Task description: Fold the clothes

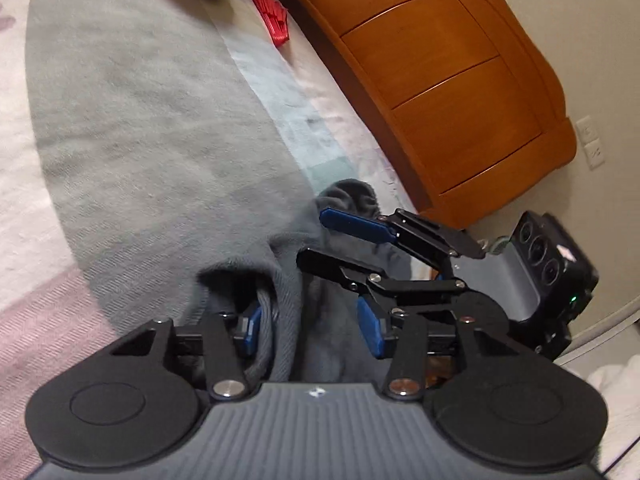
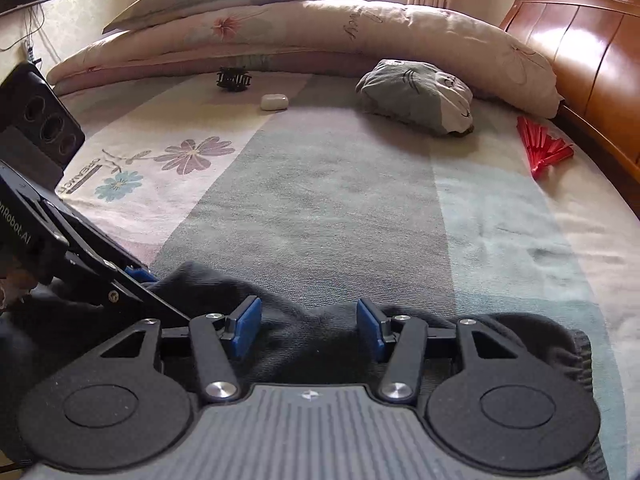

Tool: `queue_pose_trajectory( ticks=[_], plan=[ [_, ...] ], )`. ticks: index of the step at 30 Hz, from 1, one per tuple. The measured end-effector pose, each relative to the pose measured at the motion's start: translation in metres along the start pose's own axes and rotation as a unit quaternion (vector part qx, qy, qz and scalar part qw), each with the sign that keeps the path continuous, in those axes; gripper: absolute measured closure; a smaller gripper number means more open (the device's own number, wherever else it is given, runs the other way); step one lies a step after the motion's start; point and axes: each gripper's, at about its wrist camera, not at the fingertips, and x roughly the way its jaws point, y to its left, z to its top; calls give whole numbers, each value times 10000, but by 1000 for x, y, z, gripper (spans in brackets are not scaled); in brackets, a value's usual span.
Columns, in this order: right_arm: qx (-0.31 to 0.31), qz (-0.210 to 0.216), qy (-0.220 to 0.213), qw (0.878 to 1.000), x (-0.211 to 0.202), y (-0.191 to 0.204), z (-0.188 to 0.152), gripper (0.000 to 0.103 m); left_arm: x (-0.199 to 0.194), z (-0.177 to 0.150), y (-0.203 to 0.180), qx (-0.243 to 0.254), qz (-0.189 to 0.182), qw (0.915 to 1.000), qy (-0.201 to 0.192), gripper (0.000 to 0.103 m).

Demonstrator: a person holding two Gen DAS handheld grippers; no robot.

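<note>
Left wrist: my left tool [image 1: 312, 330] wide open over dark knit garment [image 1: 288, 280] bunched at bed [image 1: 140, 140] edge; right tool [image 1: 340, 240] also open, gripping nothing.
Right wrist: my right tool [image 2: 308, 328] open above garment [image 2: 304, 332]; flat bedspread beyond lies free.

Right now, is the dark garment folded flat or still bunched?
Bunched. The dark garment lies rumpled at the bed's near edge, ridges between the open right claw fingers; no flat fold visible.
</note>
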Motion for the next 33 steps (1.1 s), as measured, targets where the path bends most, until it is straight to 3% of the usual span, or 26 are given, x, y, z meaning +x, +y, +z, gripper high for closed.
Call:
queue_pose_trajectory(
  ticks=[2, 5, 9, 14, 20, 23, 24, 26, 29, 33],
  plan=[
    [187, -37, -123, 9997, -11, -12, 1, 40, -2, 2, 6, -85, -222, 9996, -134, 48],
    [348, -120, -210, 9991, -27, -28, -3, 40, -4, 7, 20, -467, 194, 9981, -353, 49],
    [379, -311, -120, 9987, -43, -40, -22, 40, -5, 17, 27, -725, 214, 9954, -595, 49],
    [489, -457, -1, 9978, -55, -50, -43, 40, 4, 29, 19, -599, 678, 9954, -319, 48],
    [712, -379, -49, 9967, -64, -54, -52, 40, -8, 23, 0, -337, 925, 9947, -293, 46],
    [823, -340, -74, 9960, -68, -55, -56, 40, -3, 22, -3, -185, 1228, 9920, -215, 51],
    [860, -327, -82, 9957, -69, -56, -58, 40, -2, 23, -2, -134, 1402, 9898, -237, 70],
    [934, -301, -98, 9951, -72, -57, -61, 40, 2, 24, -1, -30, 1748, 9842, -281, 92],
    [996, -264, -105, 9946, -74, -57, -64, 40, -4, 25, -3, -32, 1780, 9836, -300, 92],
    [1027, -217, -96, 9944, -76, -56, -68, 38, -31, 15, -27, 322, 1956, 9795, -366, 85]
  ],
)
